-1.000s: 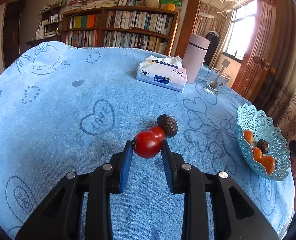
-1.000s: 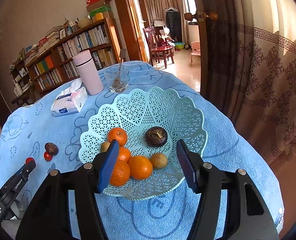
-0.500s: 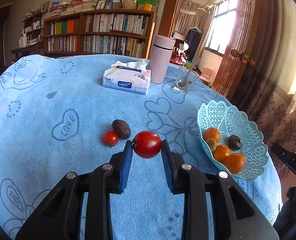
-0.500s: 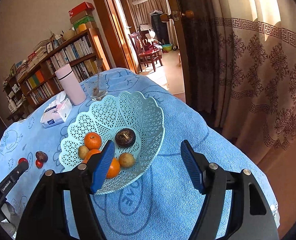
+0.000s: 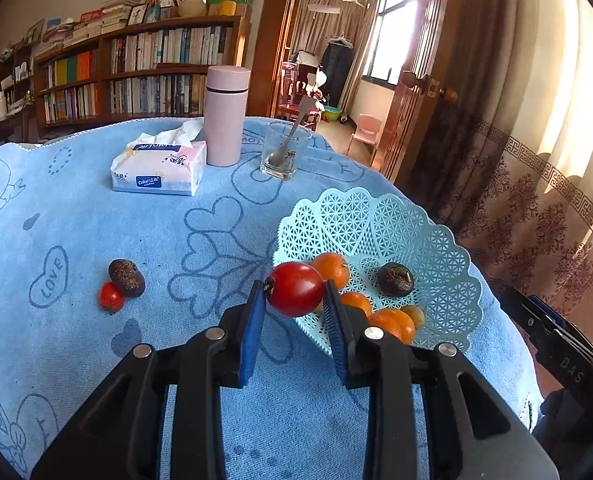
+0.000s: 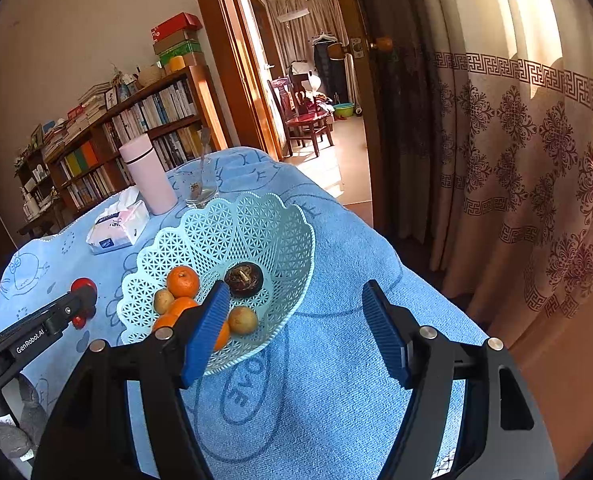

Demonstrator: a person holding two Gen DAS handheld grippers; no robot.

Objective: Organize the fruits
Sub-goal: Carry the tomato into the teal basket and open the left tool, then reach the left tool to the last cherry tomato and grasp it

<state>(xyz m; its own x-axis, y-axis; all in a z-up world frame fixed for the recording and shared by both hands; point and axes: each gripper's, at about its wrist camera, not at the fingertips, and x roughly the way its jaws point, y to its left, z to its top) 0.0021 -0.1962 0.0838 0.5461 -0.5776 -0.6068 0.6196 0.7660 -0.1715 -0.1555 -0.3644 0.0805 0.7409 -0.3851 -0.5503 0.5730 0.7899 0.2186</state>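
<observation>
My left gripper (image 5: 295, 294) is shut on a red tomato (image 5: 295, 289) and holds it above the table, just at the near left rim of the light blue lattice basket (image 5: 376, 208). Inside the basket lie several oranges (image 5: 331, 269), a dark round fruit (image 5: 395, 278) and small brown fruits (image 5: 413, 314). A small red tomato (image 5: 111, 297) and a dark fruit (image 5: 126, 277) rest on the blue cloth to the left. My right gripper (image 6: 296, 292) stands open with nothing between its fingers, above the cloth to the right of the basket (image 6: 256, 220).
At the back of the table stand a tissue pack (image 5: 160, 168), a pink flask (image 5: 226, 116) and a glass with a spoon (image 5: 284, 156). The table edge drops off right of the basket, toward a curtain (image 6: 536, 160) and a doorway. A bookshelf (image 5: 136, 80) lines the wall.
The left gripper has carried the red tomato up and rightward from beside the two loose fruits to the basket's rim. The right gripper has drawn back to the right of the basket, its jaws wider.
</observation>
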